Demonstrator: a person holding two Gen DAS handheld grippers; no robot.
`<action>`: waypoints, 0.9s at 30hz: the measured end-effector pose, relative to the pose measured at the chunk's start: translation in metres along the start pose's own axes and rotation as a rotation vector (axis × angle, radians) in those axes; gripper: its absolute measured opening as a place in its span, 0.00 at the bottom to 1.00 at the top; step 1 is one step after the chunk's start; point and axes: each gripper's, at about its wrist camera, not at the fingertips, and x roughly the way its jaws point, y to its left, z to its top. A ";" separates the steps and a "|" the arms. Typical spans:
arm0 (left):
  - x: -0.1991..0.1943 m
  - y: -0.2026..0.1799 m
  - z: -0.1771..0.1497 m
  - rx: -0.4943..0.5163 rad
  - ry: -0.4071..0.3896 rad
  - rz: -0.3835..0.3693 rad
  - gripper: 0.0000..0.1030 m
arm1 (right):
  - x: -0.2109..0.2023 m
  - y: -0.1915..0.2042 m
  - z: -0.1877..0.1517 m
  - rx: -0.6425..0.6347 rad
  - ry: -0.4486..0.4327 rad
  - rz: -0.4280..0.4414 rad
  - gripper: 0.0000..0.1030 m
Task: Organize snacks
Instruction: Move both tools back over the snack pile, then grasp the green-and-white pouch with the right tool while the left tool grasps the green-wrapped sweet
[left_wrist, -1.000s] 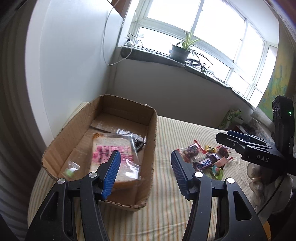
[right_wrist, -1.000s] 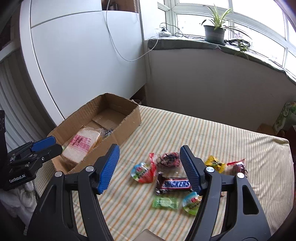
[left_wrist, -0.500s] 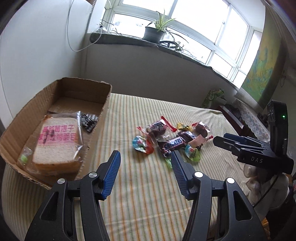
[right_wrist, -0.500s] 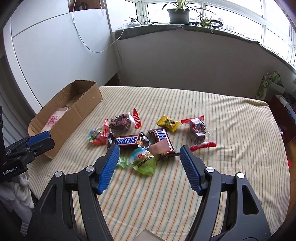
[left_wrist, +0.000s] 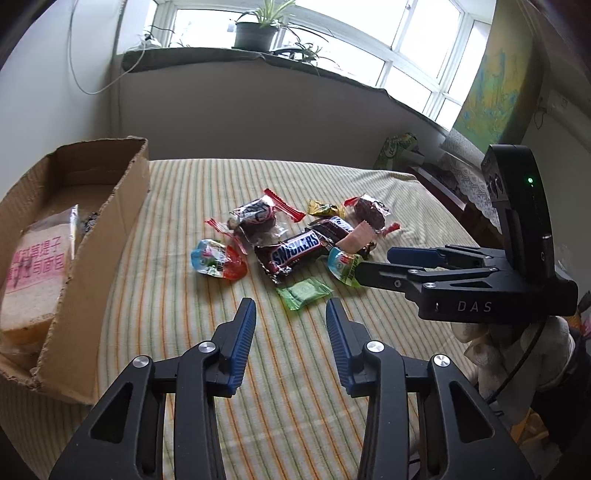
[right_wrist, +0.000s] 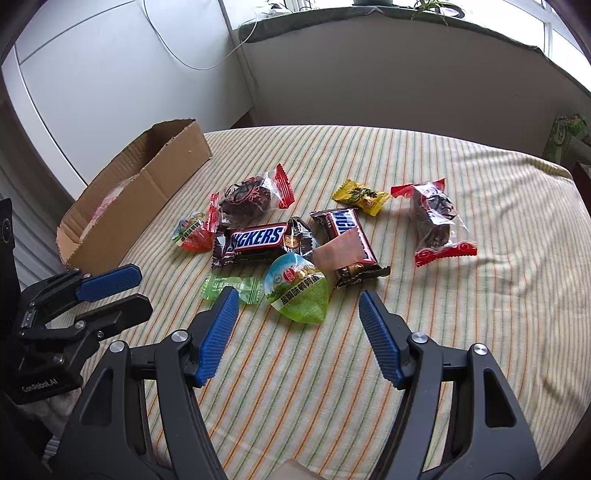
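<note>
Between my left gripper's (left_wrist: 290, 314) blue pads lies only striped cloth (left_wrist: 295, 387); its jaws have just been closing, gripping nothing. My right gripper (right_wrist: 299, 310) stands wider, empty too. At its twelve o'clock sits a green-lidded snack cup (right_wrist: 297, 288), then the Snickers bar (right_wrist: 255, 240). The cardboard box (right_wrist: 147, 199) lies at ten o'clock.

Both wrist views look down, sharing the snack pile (left_wrist: 295, 243).
</note>
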 end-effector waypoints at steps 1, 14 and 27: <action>0.003 -0.001 0.000 0.007 0.007 -0.001 0.34 | 0.003 -0.001 0.001 0.007 0.008 0.010 0.65; 0.042 -0.008 0.014 0.088 0.095 -0.014 0.30 | 0.036 -0.010 0.015 0.025 0.055 0.061 0.57; 0.067 -0.021 0.014 0.191 0.153 -0.036 0.30 | 0.031 -0.028 0.014 0.005 0.073 0.062 0.33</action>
